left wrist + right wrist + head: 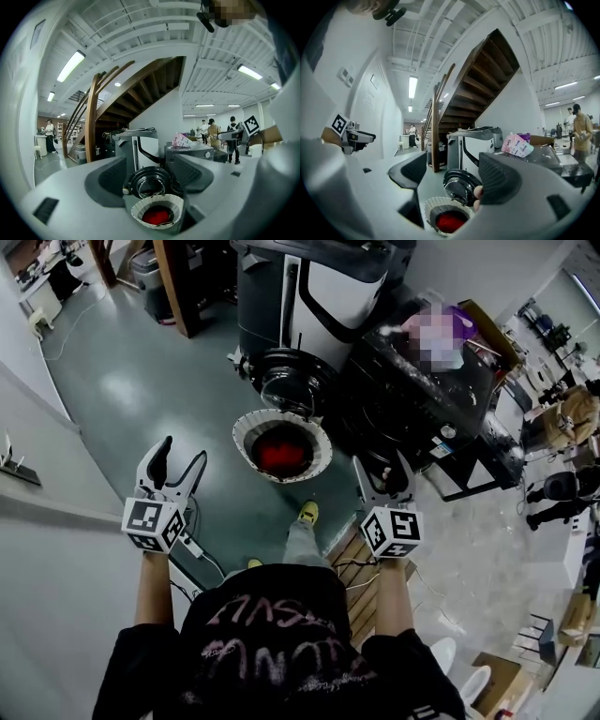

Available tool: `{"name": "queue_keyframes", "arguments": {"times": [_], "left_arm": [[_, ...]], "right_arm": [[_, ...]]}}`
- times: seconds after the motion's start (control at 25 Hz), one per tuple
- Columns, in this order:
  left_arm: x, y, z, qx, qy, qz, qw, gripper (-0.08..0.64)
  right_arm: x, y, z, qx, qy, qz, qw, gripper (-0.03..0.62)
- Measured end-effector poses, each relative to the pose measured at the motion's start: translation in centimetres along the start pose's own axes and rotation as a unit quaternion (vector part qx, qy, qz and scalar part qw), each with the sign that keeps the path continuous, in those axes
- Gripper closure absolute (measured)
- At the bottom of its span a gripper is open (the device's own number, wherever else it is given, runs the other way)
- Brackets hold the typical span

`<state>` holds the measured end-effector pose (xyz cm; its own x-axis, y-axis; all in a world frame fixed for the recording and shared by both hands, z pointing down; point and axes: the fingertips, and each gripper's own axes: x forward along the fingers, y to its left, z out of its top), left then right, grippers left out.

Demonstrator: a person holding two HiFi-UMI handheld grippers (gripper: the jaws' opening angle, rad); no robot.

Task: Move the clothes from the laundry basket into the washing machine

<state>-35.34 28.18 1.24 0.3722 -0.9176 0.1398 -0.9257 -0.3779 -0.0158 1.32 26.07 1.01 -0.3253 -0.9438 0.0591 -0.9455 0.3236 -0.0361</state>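
A white laundry basket (251, 427) stands on the floor with a red garment (281, 454) inside. Just behind it is the washing machine (319, 287), its round door (298, 381) swung open toward the basket. My left gripper (184, 454) hangs open to the basket's left, and my right gripper (382, 470) hangs open to its right, both apart from it and holding nothing. In the left gripper view the basket (140, 206) and red garment (156, 216) lie low between the open jaws of the left gripper (152, 183). The right gripper view shows the basket (433, 206) below the open right gripper (457, 176).
A dark cabinet (422, 399) with a pink packet (516, 145) on top stands right of the washer. A wooden stair post (93, 117) rises at its left. A white wall (37, 484) is close on my left. Cables (192, 549) trail by my feet. People (233, 136) stand far off.
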Motion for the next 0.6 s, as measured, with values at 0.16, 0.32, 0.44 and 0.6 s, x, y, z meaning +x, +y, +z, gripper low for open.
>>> {"name": "queue_keyframes", "arguments": {"times": [0.16,0.32,0.44,0.6], "left_arm": [[4.9,0.5,-0.3,0.003,0.018,-0.009,0.9998,0.242],[10.7,0.0,-1.3,0.013,0.044,-0.028,0.9986,0.242],[15.1,-0.6,-2.6,0.010,0.067,-0.033,0.9972,0.242],[20.8,-0.7,-4.0,-0.035,0.085,-0.015,0.9957,0.242]], "right_arm": [[3.5,-2.6,-1.5,0.014,0.014,-0.004,1.000,0.244],[7.9,-5.7,-3.1,0.022,0.034,0.004,0.999,0.244],[11.3,-8.5,-4.7,0.028,0.053,0.014,0.998,0.244],[16.0,-12.4,-6.0,0.033,0.067,0.027,0.997,0.244]]}}
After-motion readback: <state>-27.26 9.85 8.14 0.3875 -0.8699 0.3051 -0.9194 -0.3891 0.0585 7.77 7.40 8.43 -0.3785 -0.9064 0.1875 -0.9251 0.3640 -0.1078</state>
